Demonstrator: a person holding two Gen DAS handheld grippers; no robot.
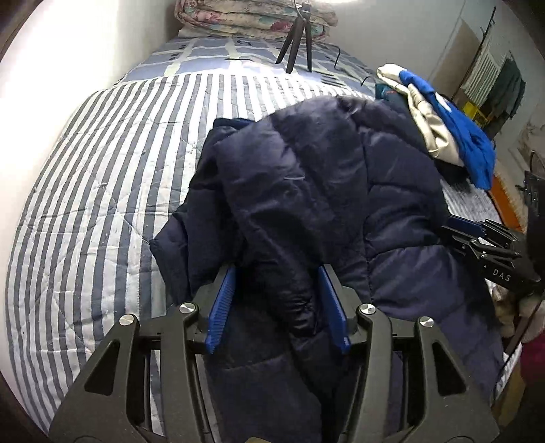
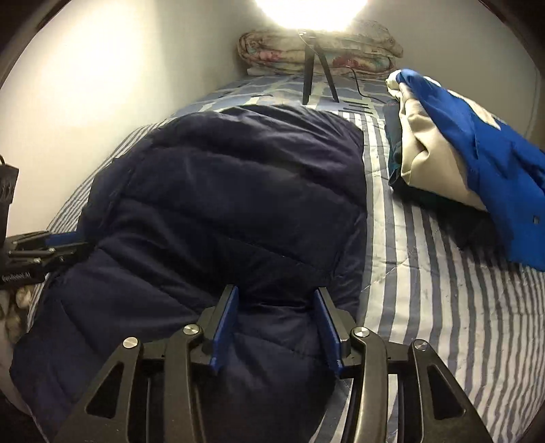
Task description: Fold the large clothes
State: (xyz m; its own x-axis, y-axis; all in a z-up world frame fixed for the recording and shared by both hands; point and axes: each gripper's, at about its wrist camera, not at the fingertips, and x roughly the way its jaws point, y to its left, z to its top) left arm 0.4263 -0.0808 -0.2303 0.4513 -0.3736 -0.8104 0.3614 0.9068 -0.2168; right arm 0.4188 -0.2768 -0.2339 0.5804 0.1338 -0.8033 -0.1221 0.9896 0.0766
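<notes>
A large navy quilted jacket (image 1: 323,191) lies on the striped bed, also seen in the right wrist view (image 2: 221,204). My left gripper (image 1: 277,272) has its jaws apart with a bunched fold of the jacket, perhaps a sleeve, between the blue pads; whether they press it I cannot tell. My right gripper (image 2: 276,293) is open over the jacket's near edge, fabric lying between its pads. Each gripper shows in the other's view: the right one at the jacket's right edge (image 1: 477,238), the left one at its left edge (image 2: 44,250).
The blue-and-white striped bedspread (image 1: 102,204) covers the bed. A pile of clothes, beige and bright blue (image 2: 460,153), lies on the right side. A small black tripod (image 1: 294,44) stands near folded floral quilts (image 1: 252,17) at the head. A wall runs along the left.
</notes>
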